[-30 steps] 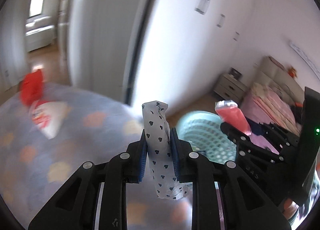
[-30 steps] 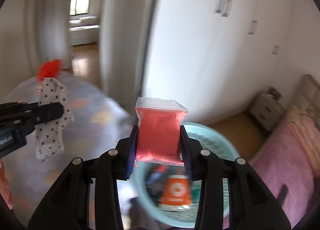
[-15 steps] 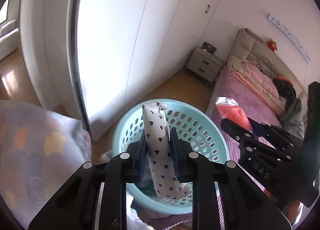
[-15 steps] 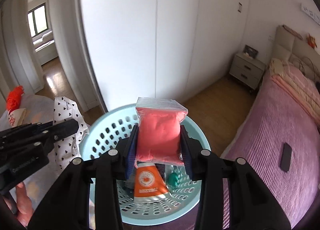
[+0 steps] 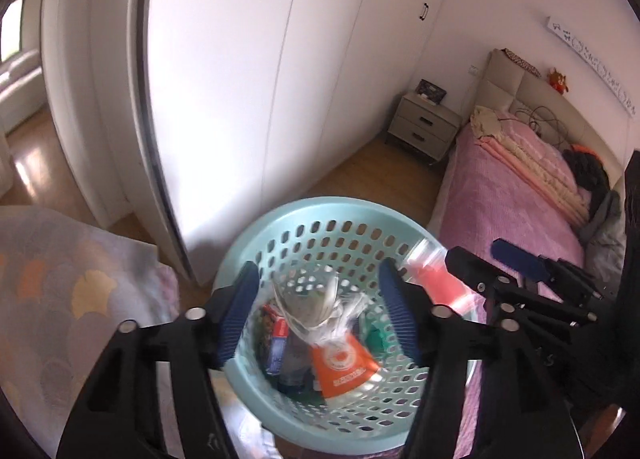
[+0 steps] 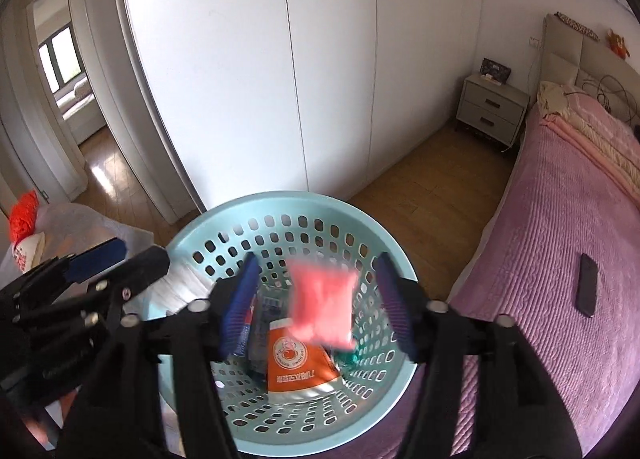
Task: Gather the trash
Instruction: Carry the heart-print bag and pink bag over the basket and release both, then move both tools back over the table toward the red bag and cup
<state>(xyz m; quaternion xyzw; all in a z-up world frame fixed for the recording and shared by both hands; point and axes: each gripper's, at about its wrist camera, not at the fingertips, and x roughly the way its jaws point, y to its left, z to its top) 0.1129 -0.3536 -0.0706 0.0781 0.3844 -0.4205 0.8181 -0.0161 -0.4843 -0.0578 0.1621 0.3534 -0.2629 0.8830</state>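
Two handheld tools hover side by side above a pale blue basket (image 6: 288, 215) standing between a white wardrobe and a pink bed. The left tool (image 5: 318, 311) is spread wide; a blurred white wrapper (image 5: 320, 307) hangs free between its fingers, directly over the basket. The right tool (image 6: 316, 297) is also spread, with a blurred pink pouch (image 6: 322, 303) loose between its fingers, above an orange packet (image 6: 298, 363) lying inside. Both pieces appear to be dropping straight down.
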